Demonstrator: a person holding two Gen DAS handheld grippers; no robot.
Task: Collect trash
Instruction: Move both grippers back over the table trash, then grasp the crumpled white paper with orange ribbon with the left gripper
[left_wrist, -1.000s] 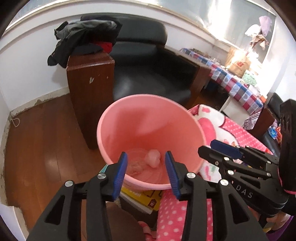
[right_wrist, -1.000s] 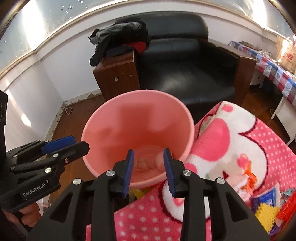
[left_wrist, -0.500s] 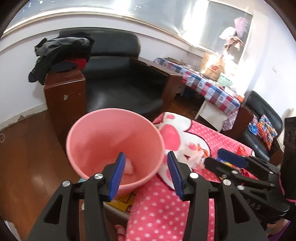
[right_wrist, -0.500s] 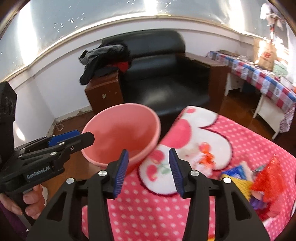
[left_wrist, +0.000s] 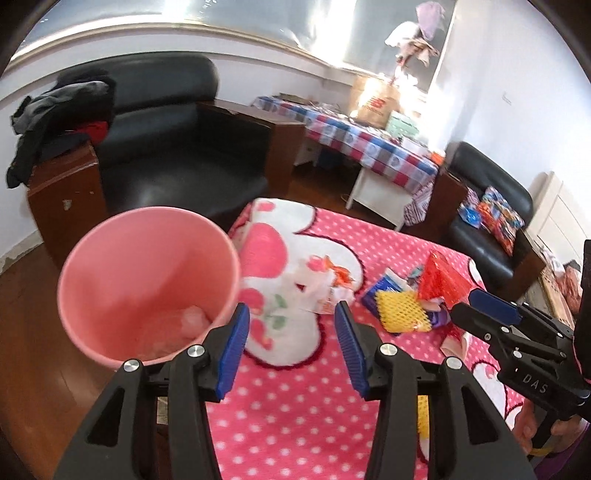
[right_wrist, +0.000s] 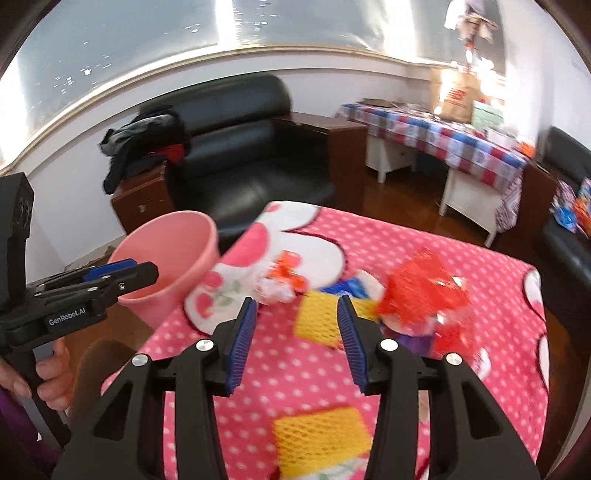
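Swinging away from the pink bucket (left_wrist: 147, 284) toward the wrappers (right_wrist: 421, 295) on the bench (right_wrist: 295, 373), left gripper (left_wrist: 291, 343) and right gripper (right_wrist: 295, 339) have just been opening, both spread and empty.

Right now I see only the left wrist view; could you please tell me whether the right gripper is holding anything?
Observer: No. The right gripper is open. Its jaws have just been opening, and nothing is between them.
Operator: Thank you. Is there any trash close to us that my view hides?
Observer: Yes. A second yellow foam net lies on the pink blanket, nearer to us than the first yellow foam net beside the red wrapper.
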